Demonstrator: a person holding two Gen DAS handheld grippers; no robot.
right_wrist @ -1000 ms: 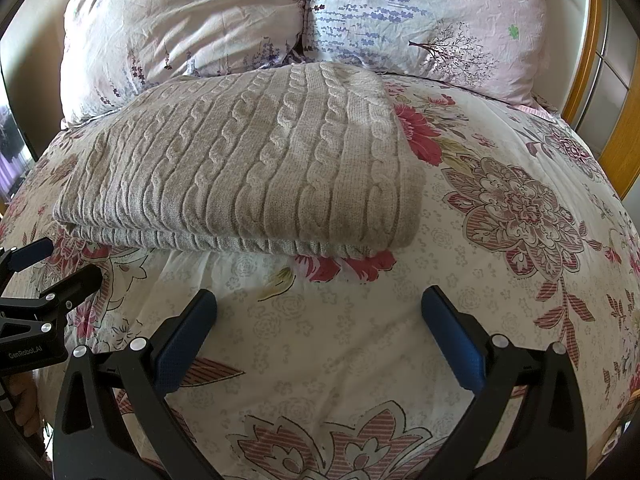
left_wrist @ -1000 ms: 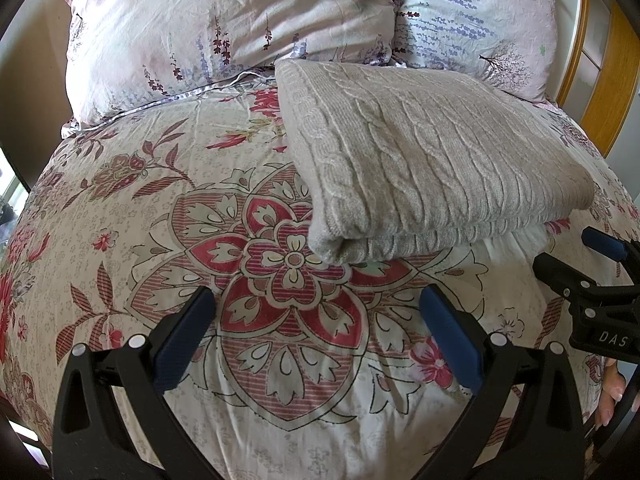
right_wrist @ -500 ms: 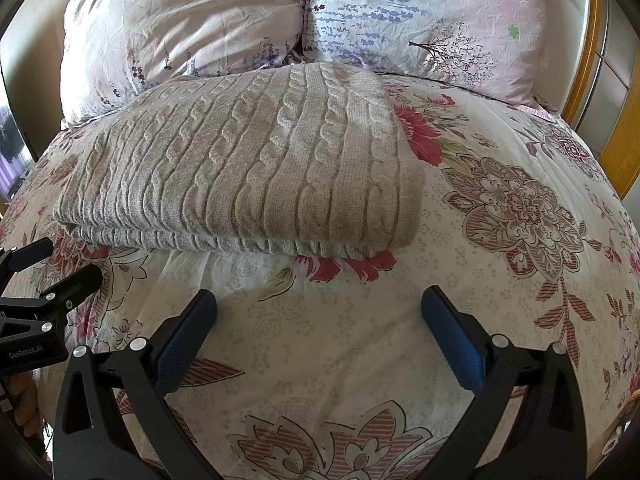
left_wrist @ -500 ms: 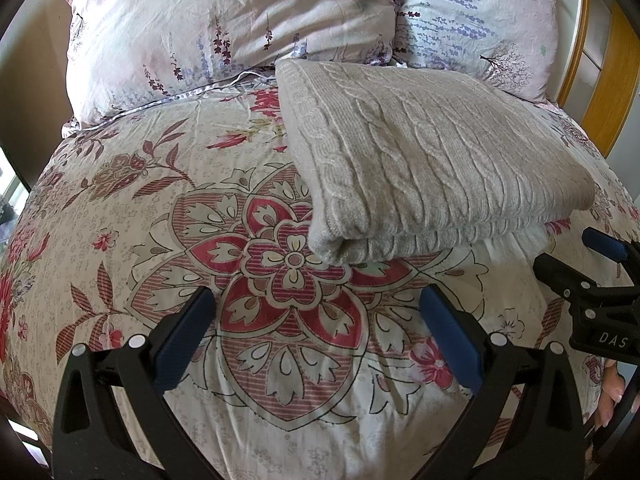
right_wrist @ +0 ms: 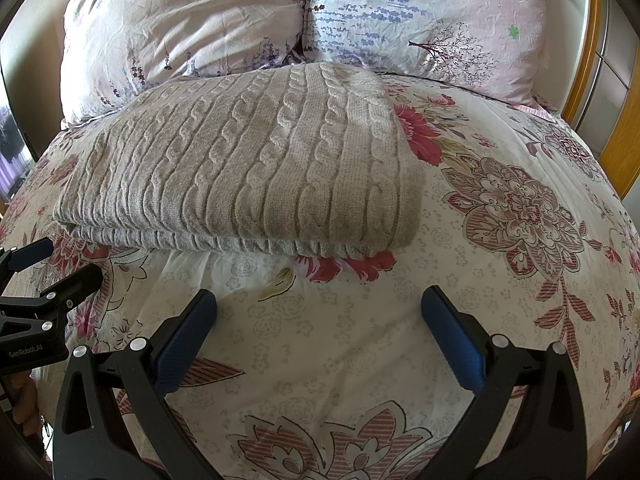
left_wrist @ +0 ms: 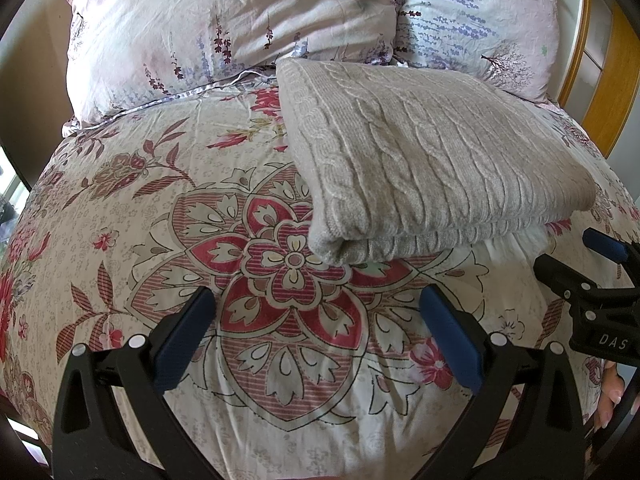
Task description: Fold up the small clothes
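A beige cable-knit sweater (left_wrist: 420,164) lies folded into a thick rectangle on the floral bedspread (left_wrist: 160,216), just below the pillows. My left gripper (left_wrist: 316,320) hovers open in front of the sweater's near left corner, nothing between its blue pads. In the right wrist view the same sweater (right_wrist: 248,172) fills the middle, and my right gripper (right_wrist: 318,316) stands open a little short of its near folded edge, also empty. Each gripper shows at the edge of the other's view: the right gripper (left_wrist: 592,272) and the left gripper (right_wrist: 36,276).
Two floral pillows (left_wrist: 224,24) (right_wrist: 432,20) lean at the head of the bed behind the sweater. A wooden headboard (left_wrist: 612,76) rises at the far right. The bedspread (right_wrist: 520,208) spreads out to the right of the sweater. A person's fingers (left_wrist: 610,390) hold the right gripper.
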